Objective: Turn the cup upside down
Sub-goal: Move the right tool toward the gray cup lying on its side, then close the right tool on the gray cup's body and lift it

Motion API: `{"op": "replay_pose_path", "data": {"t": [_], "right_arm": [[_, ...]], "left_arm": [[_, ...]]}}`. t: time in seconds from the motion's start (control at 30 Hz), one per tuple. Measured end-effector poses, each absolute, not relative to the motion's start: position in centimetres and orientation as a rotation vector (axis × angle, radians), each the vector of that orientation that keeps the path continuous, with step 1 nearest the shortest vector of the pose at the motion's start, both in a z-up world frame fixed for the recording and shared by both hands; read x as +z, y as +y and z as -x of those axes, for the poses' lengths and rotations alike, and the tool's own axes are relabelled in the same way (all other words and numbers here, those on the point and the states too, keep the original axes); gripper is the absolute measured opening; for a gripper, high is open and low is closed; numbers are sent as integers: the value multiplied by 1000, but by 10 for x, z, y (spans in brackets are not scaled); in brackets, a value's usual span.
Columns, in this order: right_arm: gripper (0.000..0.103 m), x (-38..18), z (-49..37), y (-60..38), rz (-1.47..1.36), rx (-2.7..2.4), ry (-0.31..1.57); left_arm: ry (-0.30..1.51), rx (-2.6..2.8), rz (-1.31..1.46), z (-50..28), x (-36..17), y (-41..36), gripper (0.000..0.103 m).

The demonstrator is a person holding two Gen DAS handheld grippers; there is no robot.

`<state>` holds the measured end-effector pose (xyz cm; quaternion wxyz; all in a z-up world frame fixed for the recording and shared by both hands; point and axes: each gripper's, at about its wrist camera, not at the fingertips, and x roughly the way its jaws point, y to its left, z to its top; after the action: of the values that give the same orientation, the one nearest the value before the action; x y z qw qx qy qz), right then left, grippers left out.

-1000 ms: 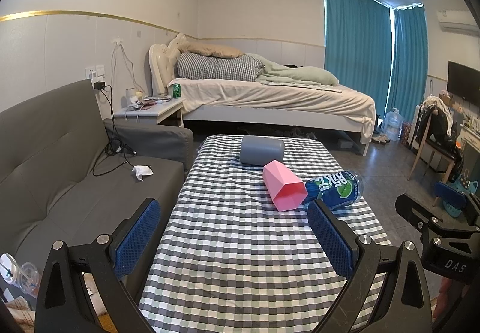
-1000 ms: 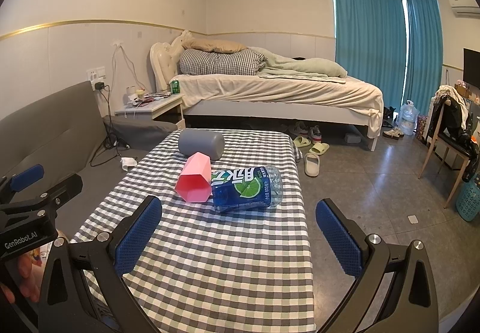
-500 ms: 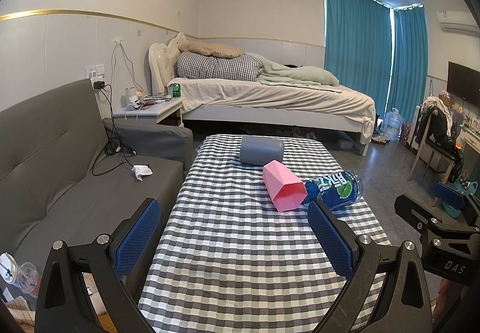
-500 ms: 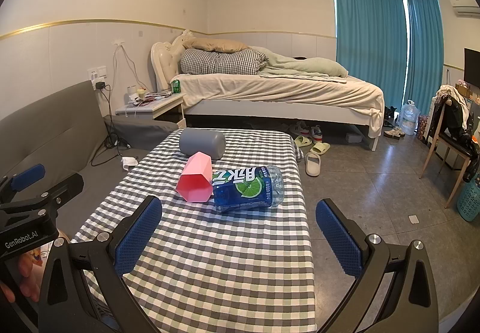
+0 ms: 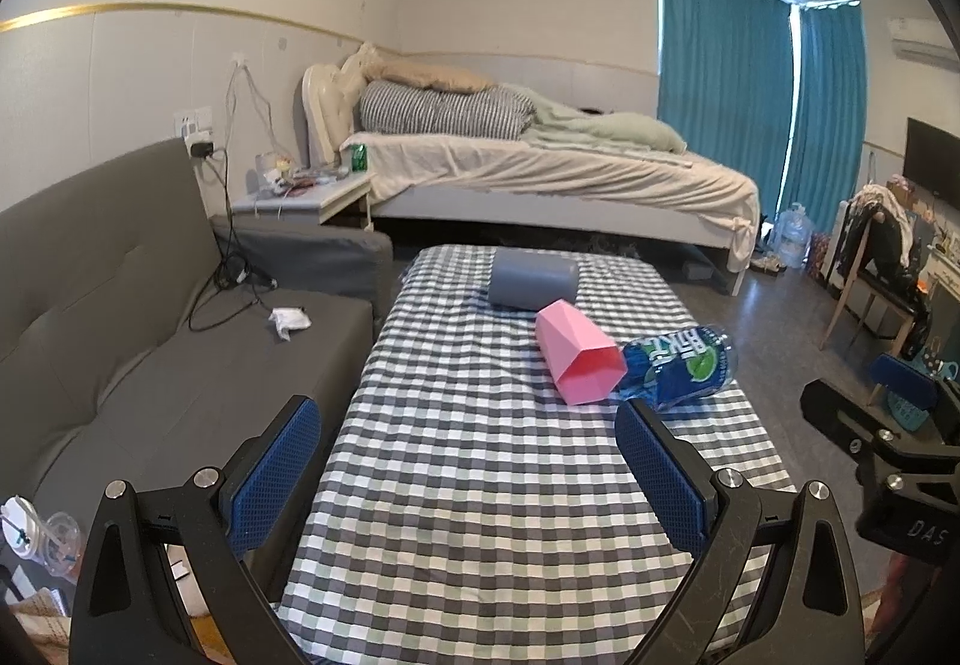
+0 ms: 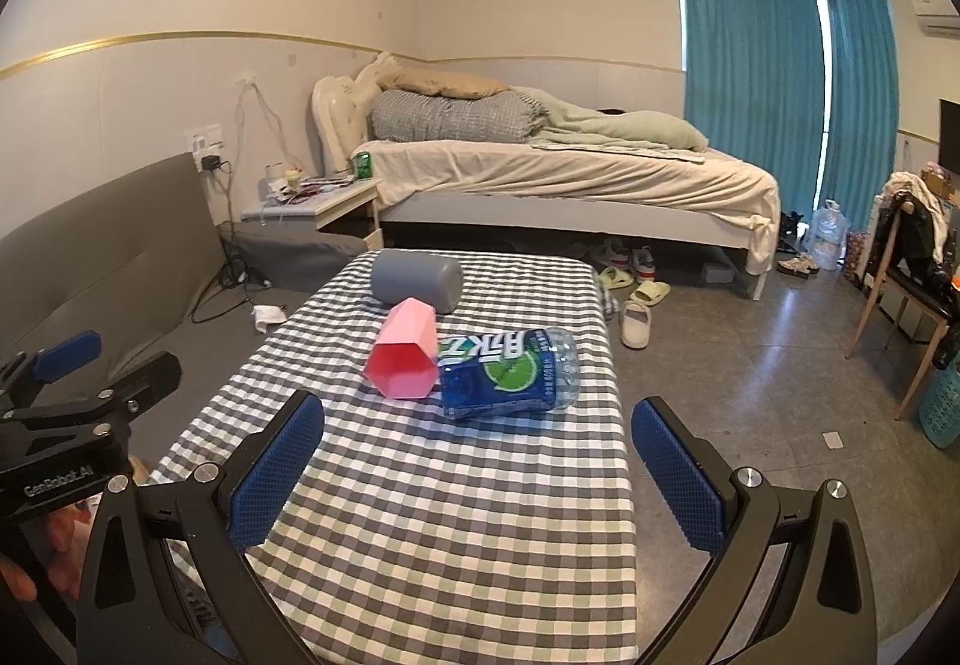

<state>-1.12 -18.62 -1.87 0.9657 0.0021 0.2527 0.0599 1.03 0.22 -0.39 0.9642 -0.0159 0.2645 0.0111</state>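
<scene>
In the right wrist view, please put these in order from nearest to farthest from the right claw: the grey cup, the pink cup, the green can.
1. pink cup: lying on its side on the checked table, left of the bottle, ahead of the right claw.
2. grey cup: also on its side, just behind the pink one.
3. green can: far back, on the bedside stand.
</scene>
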Motion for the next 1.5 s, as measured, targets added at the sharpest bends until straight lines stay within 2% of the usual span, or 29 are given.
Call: {"op": "replay_pose_path", "data": {"t": [0.23, 0.53, 0.9, 1.33, 1.37, 1.4, 1.5], "right_arm": [[103, 0, -38, -179, 67, 269, 548], [103, 10, -164, -138, 313, 449, 624], [103, -56, -310, -90, 486, 523, 827], [103, -120, -382, -45, 631, 524, 994], [102, -124, -384, -42, 639, 504, 1005], [95, -127, -384, -41, 649, 486, 1010], [89, -130, -380, -38, 684, 437, 1010]], "left_arm": [[575, 56, 62, -57, 9, 23, 102], [604, 135, 33, -140, -10, 50, 102], [650, 168, -35, -223, -50, 60, 102], [739, 119, -2, -236, -76, 65, 102], [744, 122, -1, -235, -77, 66, 102], [748, 126, 2, -235, -77, 67, 102], [760, 140, 31, -232, -73, 73, 102]]}}
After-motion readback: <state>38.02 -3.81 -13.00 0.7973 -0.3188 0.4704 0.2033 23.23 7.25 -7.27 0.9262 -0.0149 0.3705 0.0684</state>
